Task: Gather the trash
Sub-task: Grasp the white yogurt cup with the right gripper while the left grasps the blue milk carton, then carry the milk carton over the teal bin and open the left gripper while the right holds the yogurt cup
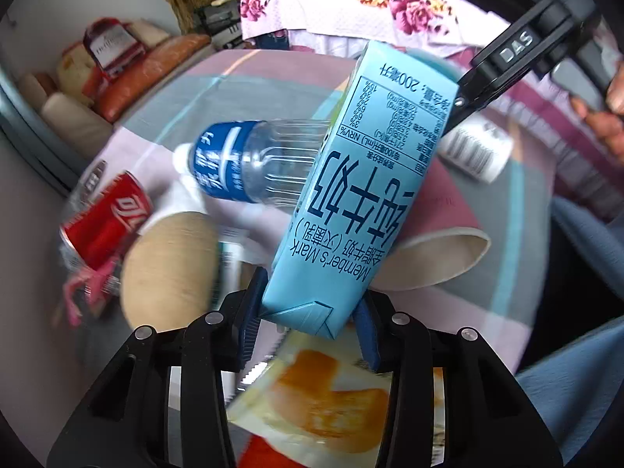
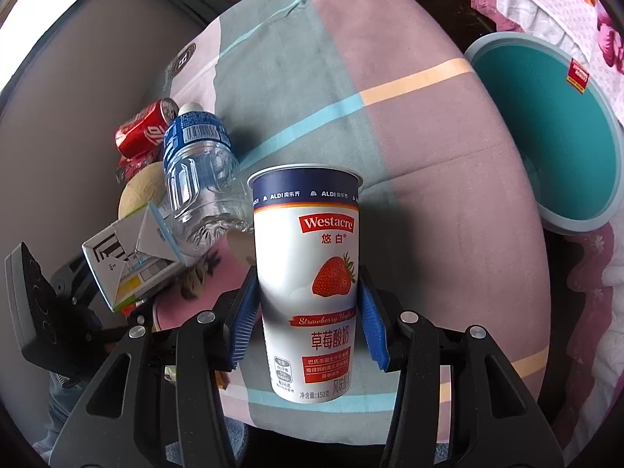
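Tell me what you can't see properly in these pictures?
- Left wrist view: the red cola can is smeared by motion blur, so its small print is unreadable.
- Left wrist view: the milk carton hides much of the paper cup behind it.
- Right wrist view: the yogurt cup hides the bedspread behind it.
- Right wrist view: the teal bin shows only part of its floor.

Both views are bright with soft daylight. In the right wrist view a pale window glows overexposed at the upper left, and the yogurt cup throws a soft shadow to its right over the bed cover. The left wrist view is smeared by motion blur on its left side: the red can and the snack packet look streaky, while the milk carton print stays sharp. Fisheye distortion bends straight stripes, and black corners vignette both frames
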